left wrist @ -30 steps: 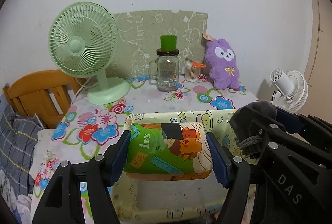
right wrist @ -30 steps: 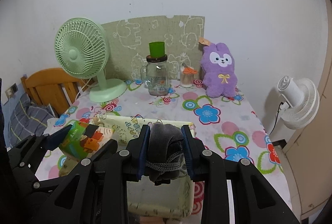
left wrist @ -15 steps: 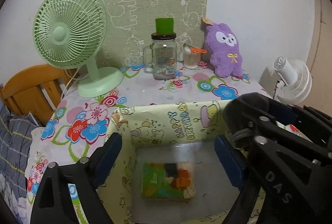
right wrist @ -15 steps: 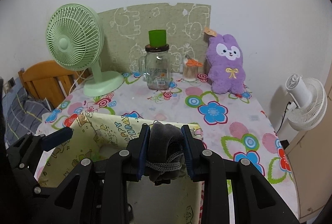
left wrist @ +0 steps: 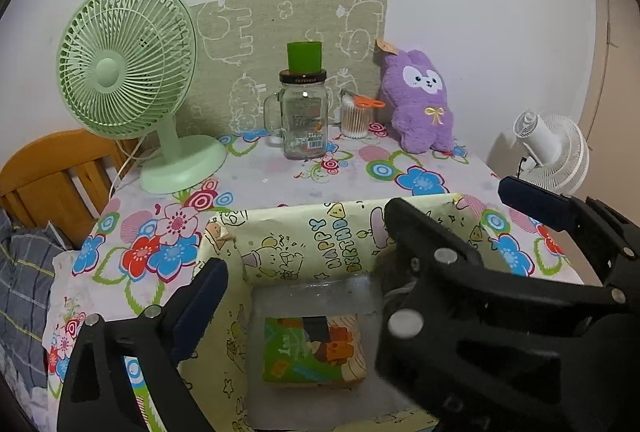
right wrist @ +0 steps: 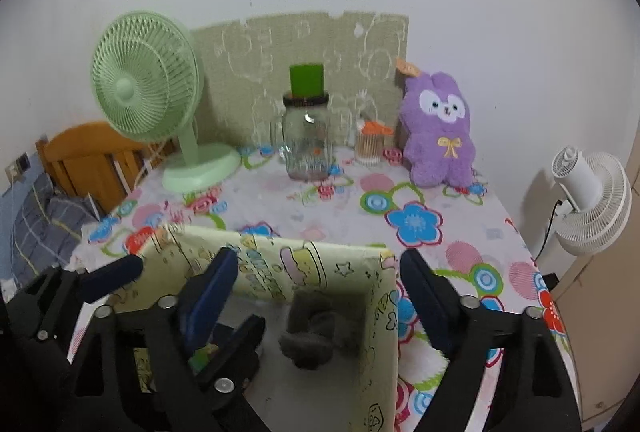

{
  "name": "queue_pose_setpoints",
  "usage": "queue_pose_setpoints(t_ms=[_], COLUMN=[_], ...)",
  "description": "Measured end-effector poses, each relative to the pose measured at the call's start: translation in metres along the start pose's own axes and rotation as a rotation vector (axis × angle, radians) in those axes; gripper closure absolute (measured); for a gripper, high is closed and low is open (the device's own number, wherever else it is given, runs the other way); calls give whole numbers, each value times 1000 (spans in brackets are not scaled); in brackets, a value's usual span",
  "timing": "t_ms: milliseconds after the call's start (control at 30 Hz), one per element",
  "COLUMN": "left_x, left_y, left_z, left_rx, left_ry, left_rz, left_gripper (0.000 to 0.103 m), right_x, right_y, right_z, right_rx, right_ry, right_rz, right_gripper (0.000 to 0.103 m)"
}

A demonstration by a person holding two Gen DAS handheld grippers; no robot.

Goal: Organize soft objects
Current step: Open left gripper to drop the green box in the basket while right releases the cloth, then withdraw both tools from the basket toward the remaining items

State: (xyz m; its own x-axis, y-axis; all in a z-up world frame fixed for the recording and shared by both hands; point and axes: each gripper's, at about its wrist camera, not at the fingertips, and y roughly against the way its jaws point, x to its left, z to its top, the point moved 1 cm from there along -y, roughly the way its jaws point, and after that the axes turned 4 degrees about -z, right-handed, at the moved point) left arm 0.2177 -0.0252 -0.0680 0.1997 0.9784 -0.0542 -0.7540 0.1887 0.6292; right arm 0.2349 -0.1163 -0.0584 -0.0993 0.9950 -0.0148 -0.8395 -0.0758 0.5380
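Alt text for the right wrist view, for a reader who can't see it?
The right gripper stands open above a yellow cartoon-print box, a grey sock bundle in the box below its jaws. Behind on the floral tablecloth stand a green fan, glass jar and purple plush.

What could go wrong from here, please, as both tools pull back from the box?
1. The right tool hangs open inside the paper-lined box; lifting carelessly could snag a wall and drag the box.
2. The grey sock lies against the right wall, so a finger might catch it.
3. The two tools crowd together and could collide with the left tool.
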Motion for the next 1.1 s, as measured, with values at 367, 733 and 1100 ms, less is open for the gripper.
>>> queue_pose_setpoints(t_ms=[367, 733, 1100], left_x=[-3, -13, -26], left_y=[32, 67, 95], left_z=[3, -6, -23], left_rx=[-64, -108, -129], left_ry=[4, 7, 3], left_rz=[16, 35, 20], left_gripper=[1, 1, 1], right_x=[3, 2, -3], right_y=[28, 69, 102], right_z=[6, 3, -15], right_rx=[-3, -54, -61], right_ry=[-21, -7, -16], right_rz=[1, -6, 14], right_gripper=[9, 2, 1])
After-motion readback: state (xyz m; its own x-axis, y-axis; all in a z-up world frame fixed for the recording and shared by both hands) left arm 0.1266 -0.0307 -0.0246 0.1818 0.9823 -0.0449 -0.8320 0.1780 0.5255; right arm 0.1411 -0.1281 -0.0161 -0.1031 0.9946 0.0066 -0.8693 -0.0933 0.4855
